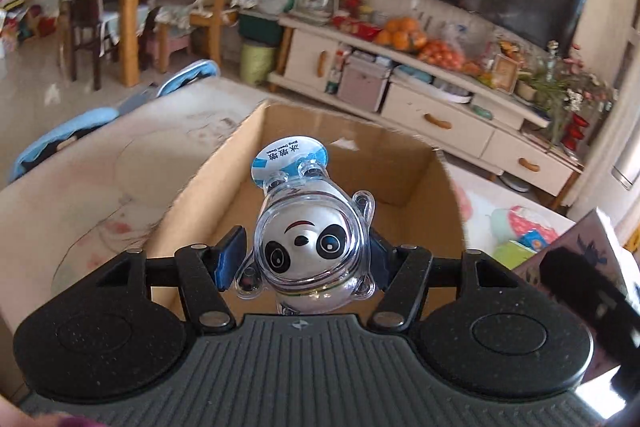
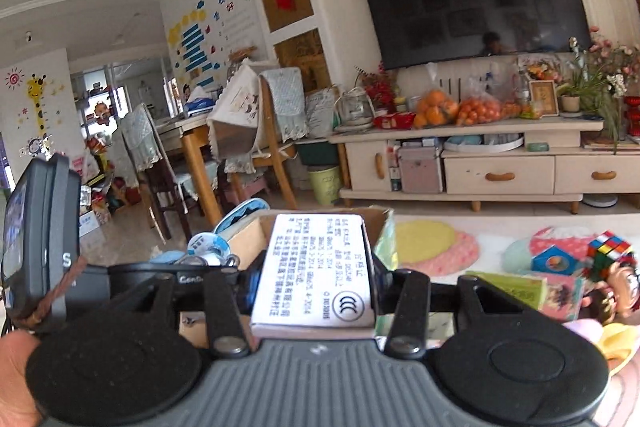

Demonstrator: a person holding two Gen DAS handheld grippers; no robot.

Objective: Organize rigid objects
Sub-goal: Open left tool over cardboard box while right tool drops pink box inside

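You are holding two things over the cardboard box (image 1: 320, 163), and that box is the landmark for everything here. Your left gripper (image 1: 308, 259) is clamping the panda figurine (image 1: 310, 259) between its blue pads, head toward the camera and round blue base (image 1: 290, 157) pointing away over the box's open mouth. The inside of the box, as far as the left wrist view shows it, is looking bare.

Your right gripper (image 2: 316, 275) is pinching a small white carton (image 2: 318, 267) with a printed label facing up. It is sitting just at the near rim of the box, right beside your left gripper, whose body is filling the left of that view.

The risks, as I judge them:
- The figurine's clear shell is looking smooth and rounded, so the pads are probably gripping little flat surface. A tilt or jolt could let it rotate or slip out, and a drop from this height might bounce it off the box wall.
- The two grippers are crowding the same side of the box. Lowering both together could knock them into each other or push the box wall.
- Beyond the box on the right, a Rubik's cube (image 2: 610, 247) and other toys are lying on the table (image 2: 488, 227); a wide swing could sweep them.
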